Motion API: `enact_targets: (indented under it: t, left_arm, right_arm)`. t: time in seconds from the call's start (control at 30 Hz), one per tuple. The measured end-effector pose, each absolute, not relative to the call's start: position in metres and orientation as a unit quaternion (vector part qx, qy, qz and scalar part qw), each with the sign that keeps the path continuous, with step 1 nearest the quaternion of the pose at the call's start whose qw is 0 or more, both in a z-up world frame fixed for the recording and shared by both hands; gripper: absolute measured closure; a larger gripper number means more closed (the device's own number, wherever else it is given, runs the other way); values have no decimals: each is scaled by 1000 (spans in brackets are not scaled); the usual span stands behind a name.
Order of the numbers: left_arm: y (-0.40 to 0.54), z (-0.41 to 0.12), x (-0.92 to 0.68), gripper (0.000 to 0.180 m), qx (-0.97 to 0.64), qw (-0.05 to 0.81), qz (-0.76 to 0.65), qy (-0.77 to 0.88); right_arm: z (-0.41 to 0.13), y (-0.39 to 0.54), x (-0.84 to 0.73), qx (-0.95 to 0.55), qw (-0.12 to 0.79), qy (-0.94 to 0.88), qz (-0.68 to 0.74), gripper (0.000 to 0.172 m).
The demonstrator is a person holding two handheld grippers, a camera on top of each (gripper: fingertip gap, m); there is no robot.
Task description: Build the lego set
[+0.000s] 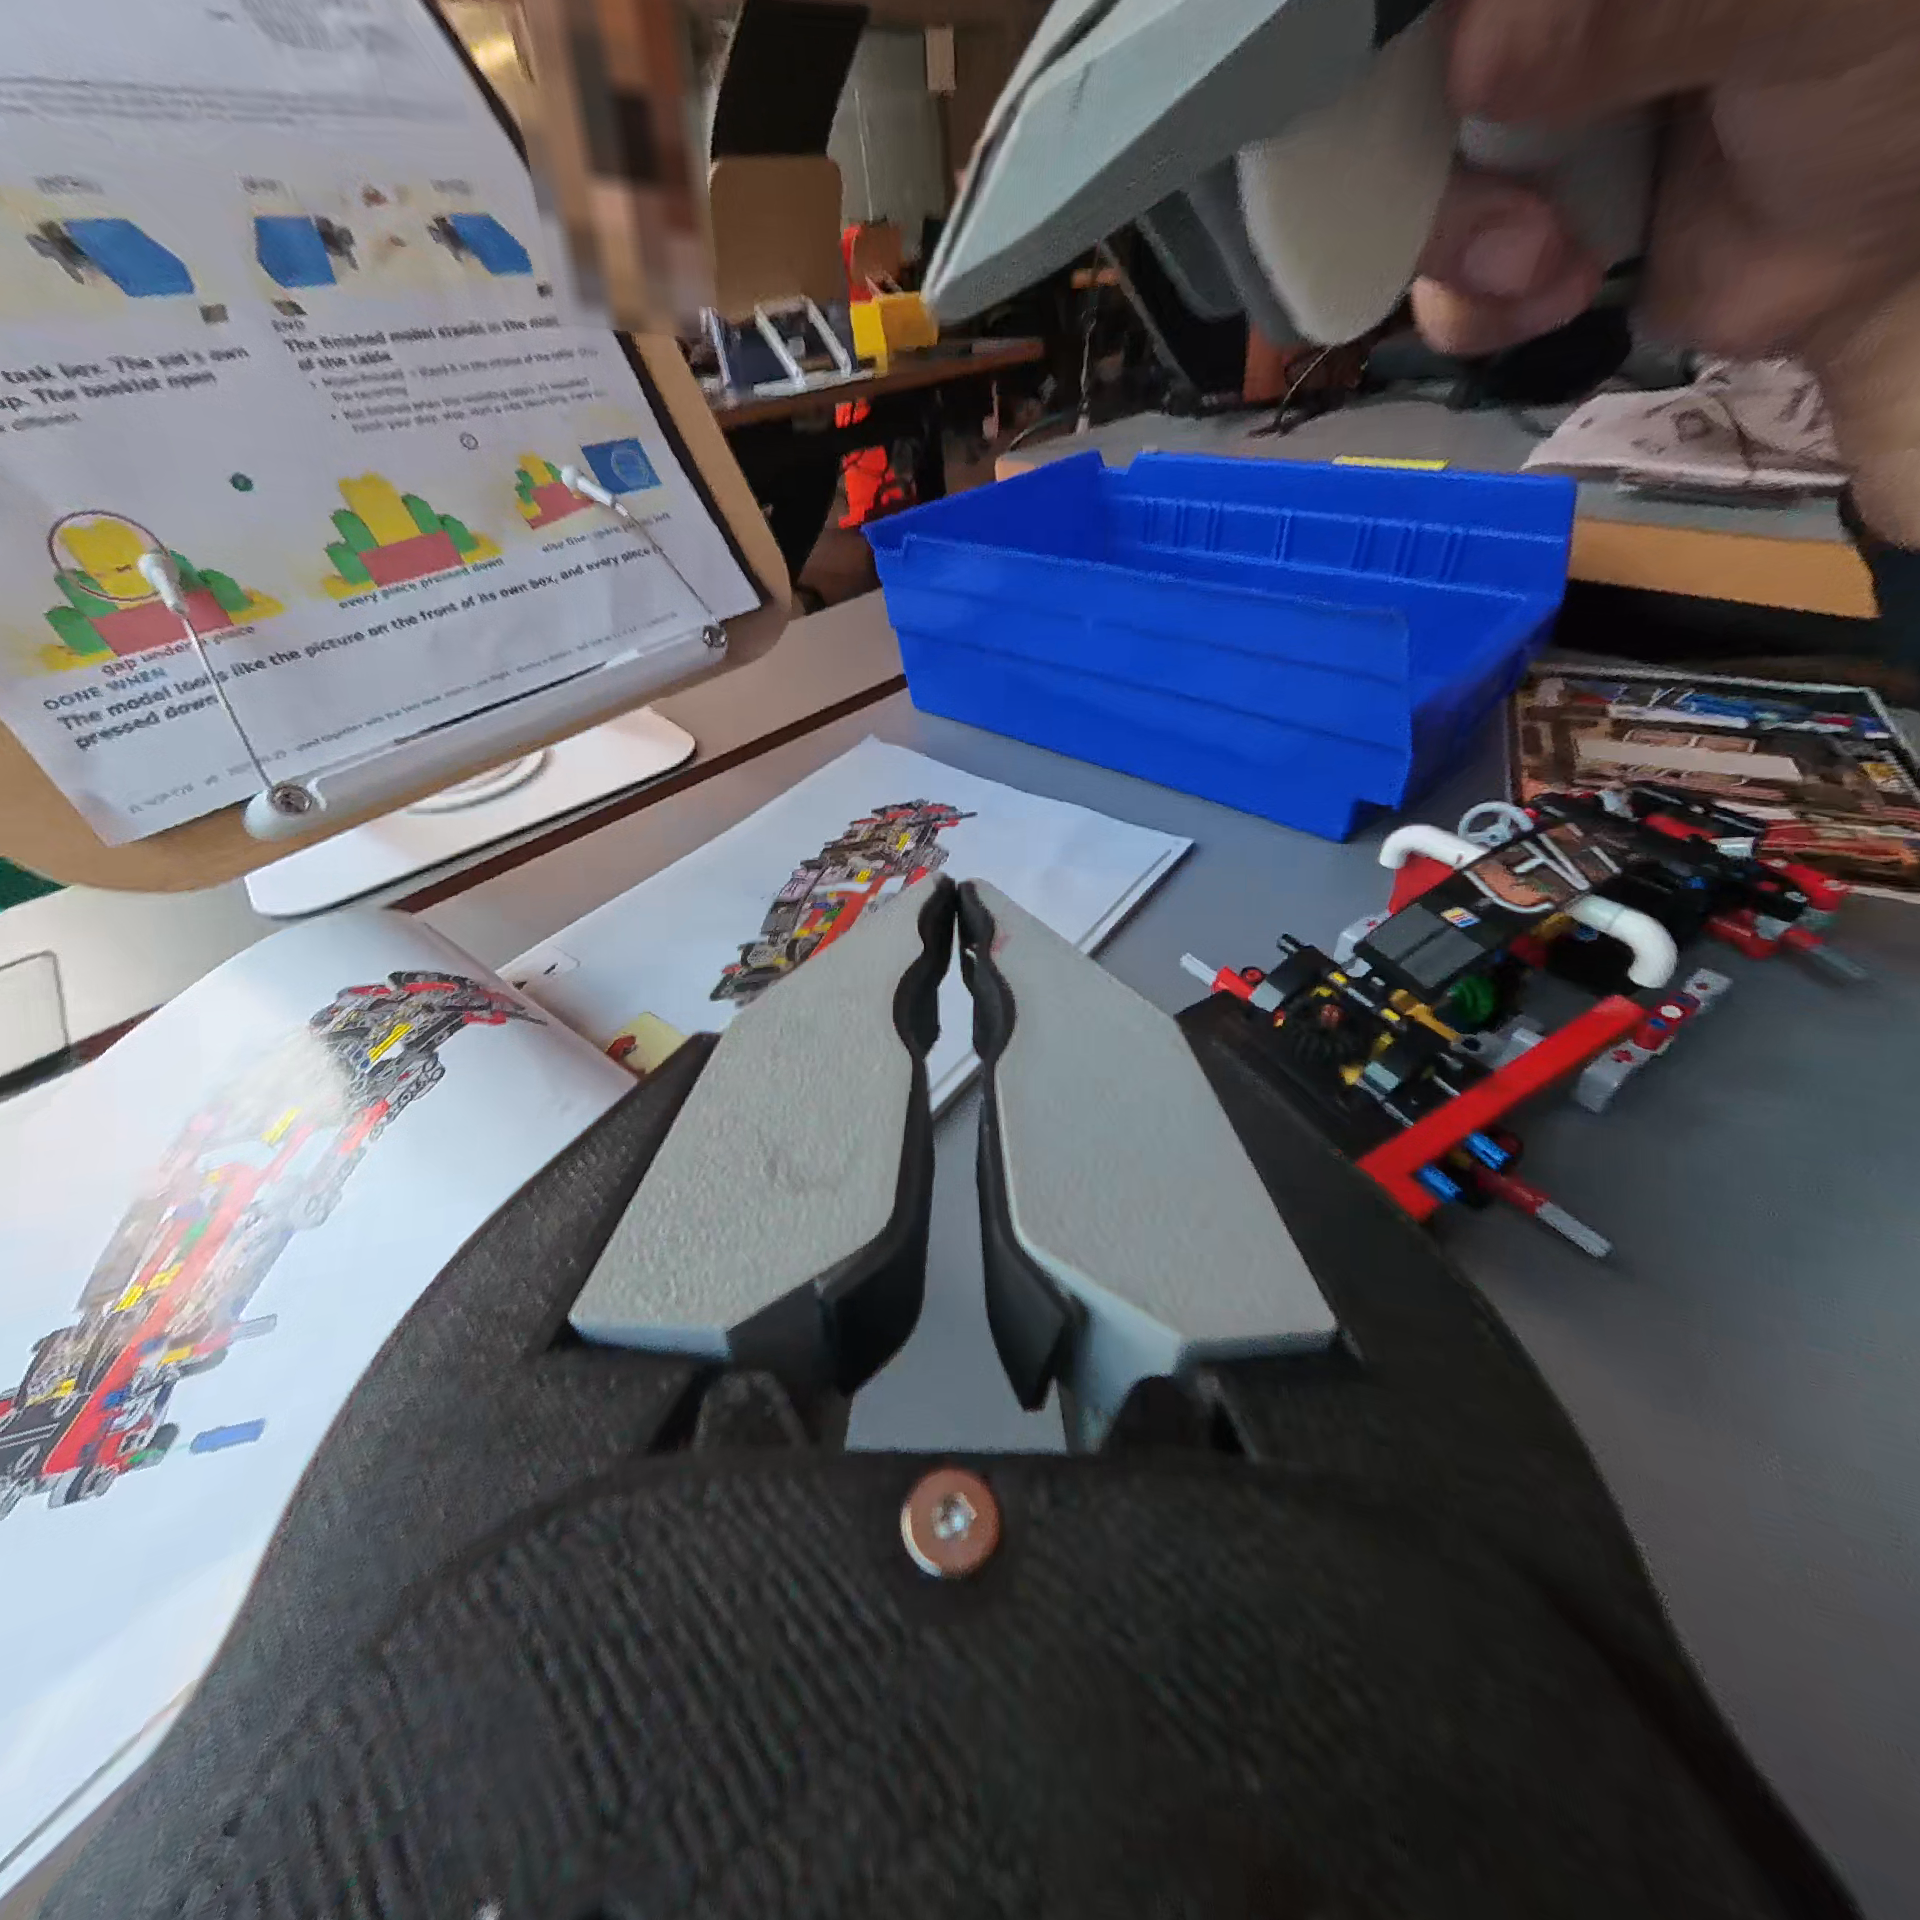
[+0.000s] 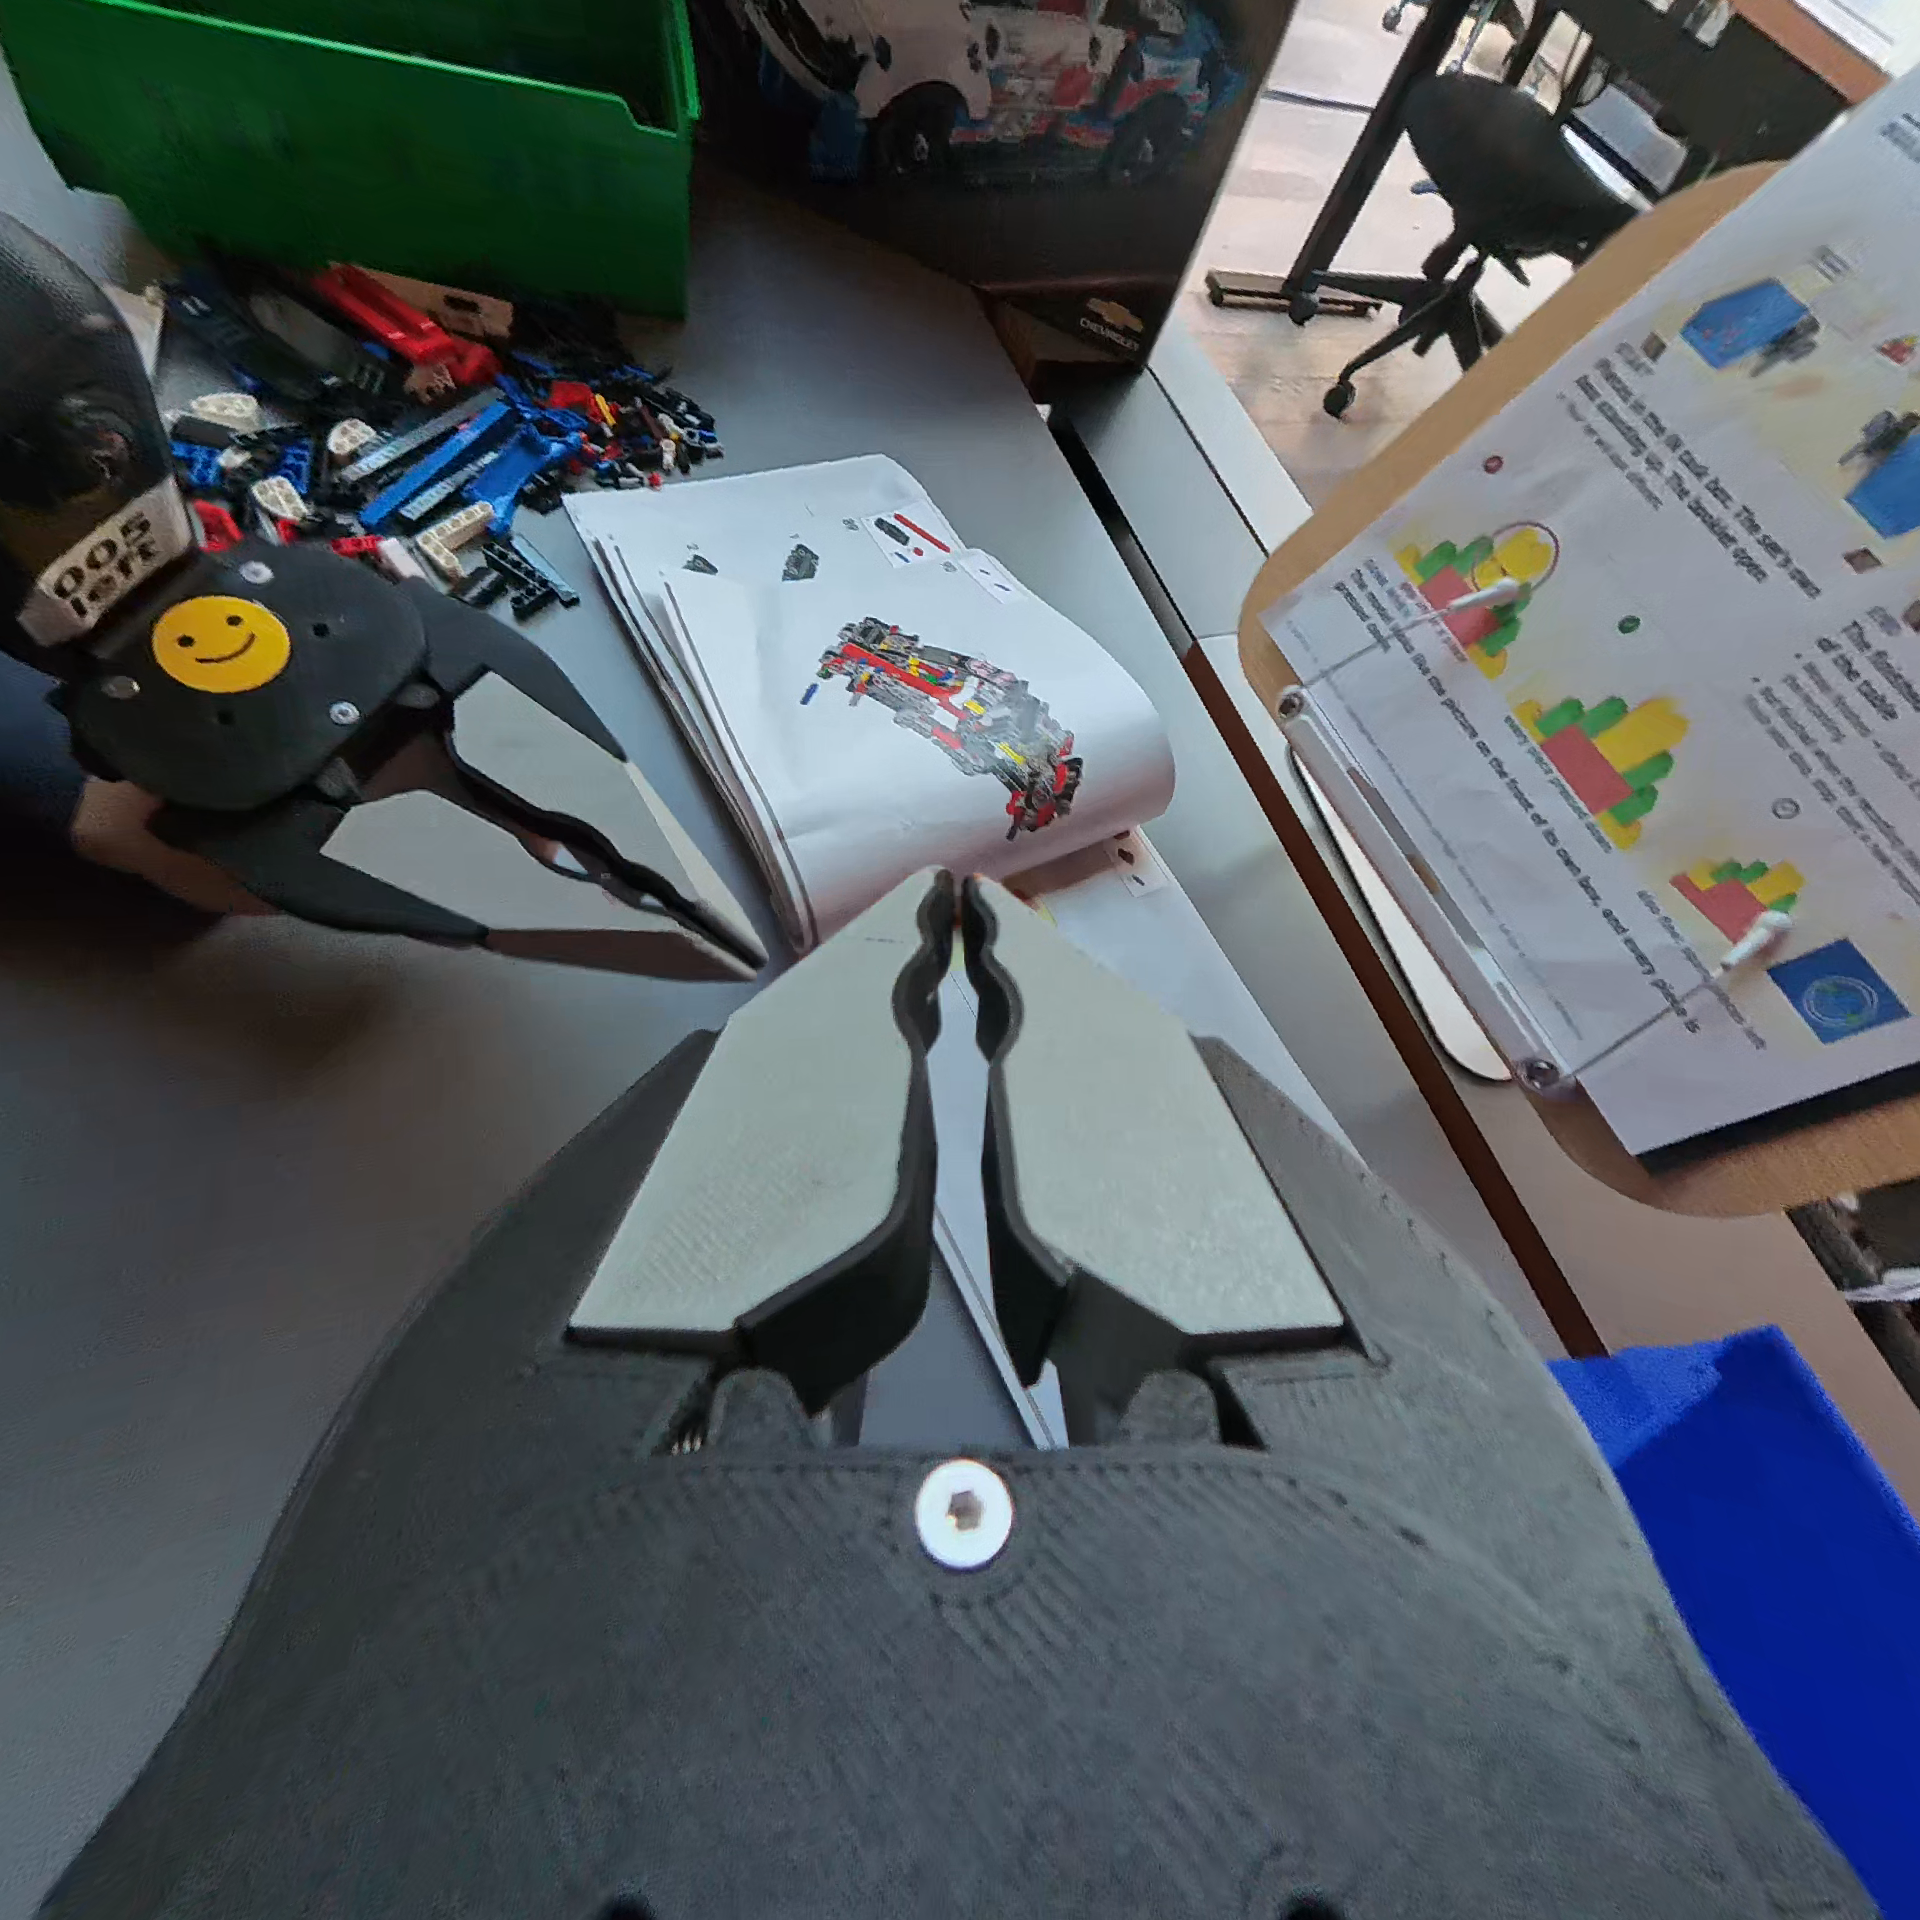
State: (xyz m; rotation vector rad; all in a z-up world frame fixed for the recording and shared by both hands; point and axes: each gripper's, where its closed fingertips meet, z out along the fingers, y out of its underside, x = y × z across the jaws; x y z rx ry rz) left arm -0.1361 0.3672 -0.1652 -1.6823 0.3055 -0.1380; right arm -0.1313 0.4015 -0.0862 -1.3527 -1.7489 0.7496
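My left gripper is shut with nothing between its pads, low over the open instruction booklet. The right wrist view shows it from the side, tips together at the booklet's near edge. My right gripper is shut too, with nothing seen between its pads, and looks down on the booklet's curled page. It also shows high at the top of the left wrist view, held by a hand. The partly built red and black lego car lies on the grey table to the left gripper's right.
A blue bin stands behind the car, beside a printed box lid. A guide sheet on a stand is at the back. A heap of loose lego parts, a green bin and the set's box lie beyond the booklet.
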Motion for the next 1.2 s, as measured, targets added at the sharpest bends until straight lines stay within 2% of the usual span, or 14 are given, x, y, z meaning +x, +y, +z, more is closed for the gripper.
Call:
enact_targets:
  t: [0.13,0.17,0.33,0.47,0.63,0.73,0.93,1.03,1.2]
  left_arm:
    - [362,-169,-129,180,-731,662,-43,158]
    - [359,-169,-125,175,-731,659,-43,171]
    - [347,-163,-108,180,-716,671,-58,186]
    - [339,-153,-101,177,-701,683,-77,190]
    - [335,-144,-100,176,-691,692,-98,183]
    - [332,-140,-97,177,-686,694,-114,185]
    - [330,-138,-97,180,-682,698,-103,194]
    - [331,-137,-100,180,-682,699,-103,190]
    - [333,-137,-105,180,-689,693,-128,171]
  right_arm:
    - [-82,381,-160,-513,425,-691,280,172]
    - [-80,375,-167,-511,429,-692,277,172]
    - [-65,344,-194,-494,444,-683,304,172]
    - [-86,356,-201,-523,436,-685,259,172]
    - [-149,409,-204,-628,330,-681,181,172]
    - [-196,439,-197,-707,207,-668,106,172]
    - [-251,450,-217,-736,91,-665,86,172]
    - [-263,433,-235,-730,56,-671,119,172]
    - [-249,408,-269,-699,75,-690,170,172]
